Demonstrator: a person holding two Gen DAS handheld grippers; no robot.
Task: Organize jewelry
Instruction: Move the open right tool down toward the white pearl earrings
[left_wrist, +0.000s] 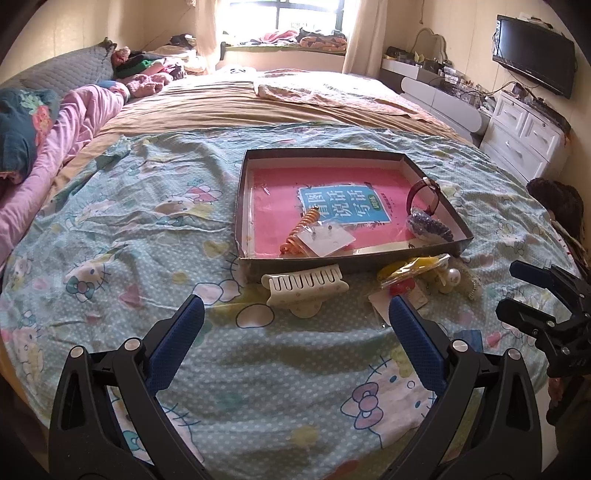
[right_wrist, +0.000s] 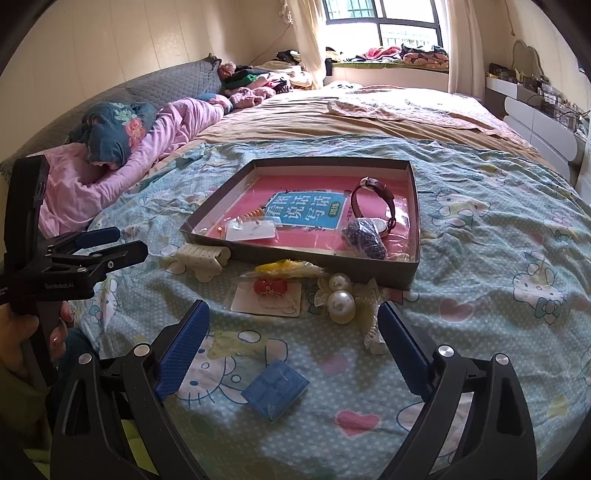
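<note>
On the bed, seen from the left wrist, my left gripper (left_wrist: 295, 317) hangs over the patterned sheet (left_wrist: 110, 229) with its jaws spread wide and nothing between them. Just ahead of the jaws lies the cream hair claw (left_wrist: 304, 286), touching the near wall of the shallow box (left_wrist: 351, 264); inside the box I see an orange coil tie (left_wrist: 301, 230), an earring card (left_wrist: 327, 240), a watch (left_wrist: 423, 195) and a dark beaded piece (left_wrist: 428, 226).

From the right wrist, my right gripper (right_wrist: 293, 323) is also spread and empty. A blue case (right_wrist: 275, 387) lies on the sheet between and slightly below the jaws; just beyond their tips sit the red earring card (right_wrist: 267, 295) and the pearl clip (right_wrist: 341, 301), with a yellow packet (right_wrist: 286, 268) further ahead against the box wall.

I judge the next step is picking a loose piece. For the claw, I would centre the left jaws across its body, come down low to the sheet without snagging fabric, and close gently before lifting over the wall.
</note>
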